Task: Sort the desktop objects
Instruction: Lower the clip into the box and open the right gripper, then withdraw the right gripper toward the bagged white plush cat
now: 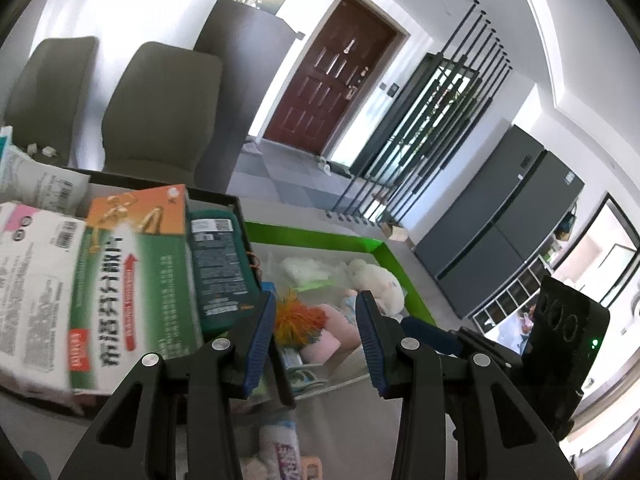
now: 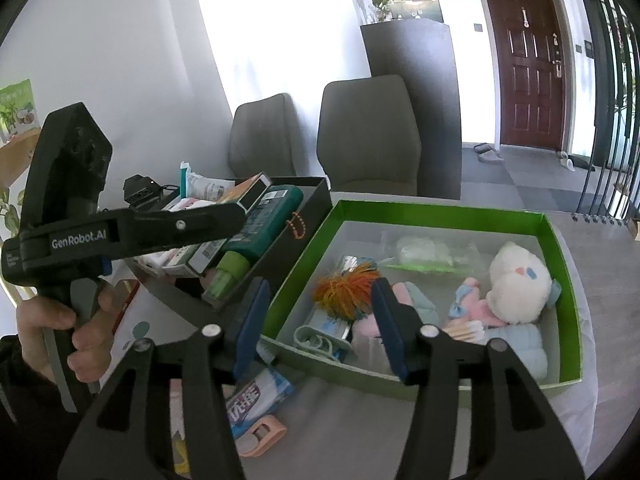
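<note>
Desktop objects lay sorted into two open boxes side by side on the grey table: a black box crowded with packets, and a green box holding soft toys. The boxes' near walls almost met, leaving little gap between them; open tabletop lay to the green box's right. The left gripper, marked "GenRobot.AI" in the right wrist view, hung with its jaws spread and empty over the boxes' shared edge. The right gripper was likewise spread, gripping nothing, over the green box's near wall. A medicine carton carried Chinese print. One white plush toy and one orange tassel ball lay in the green box. Two grey chairs stood behind.
</note>
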Tool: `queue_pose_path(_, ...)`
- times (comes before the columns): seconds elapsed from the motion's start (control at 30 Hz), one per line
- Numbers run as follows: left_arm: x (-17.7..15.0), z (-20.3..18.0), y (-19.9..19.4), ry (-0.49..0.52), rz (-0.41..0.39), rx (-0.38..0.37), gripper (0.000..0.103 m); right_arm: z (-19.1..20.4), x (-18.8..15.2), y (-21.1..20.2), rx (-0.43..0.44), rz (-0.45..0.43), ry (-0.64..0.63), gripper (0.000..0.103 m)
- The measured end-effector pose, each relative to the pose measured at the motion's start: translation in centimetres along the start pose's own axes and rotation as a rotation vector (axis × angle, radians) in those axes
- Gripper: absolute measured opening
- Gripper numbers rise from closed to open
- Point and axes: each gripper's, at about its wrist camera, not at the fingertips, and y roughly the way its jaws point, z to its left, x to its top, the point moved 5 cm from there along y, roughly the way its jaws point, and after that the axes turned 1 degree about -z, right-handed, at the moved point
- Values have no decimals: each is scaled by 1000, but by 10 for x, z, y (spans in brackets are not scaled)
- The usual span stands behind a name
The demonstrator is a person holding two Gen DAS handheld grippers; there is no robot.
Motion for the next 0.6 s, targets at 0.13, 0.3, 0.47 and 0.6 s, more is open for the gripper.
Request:
queue_pose_path(0.13,0,7,-15,-6,-26,13,41,7,-1,-6,4,2,-9,54)
queue_pose_path(0.3,-10,18,-28,-3,-14,40,41,14,-5,-17,4,-7,-13,55)
queue_pose_path(0.47,-17,34,-45,-21,-12,68,41,23,-14,-21,7,5,-17,55)
queue_pose_path(0.6,-23,45,-60,-39,-22,84,41,32,-22,-23,15,17,-17,55)
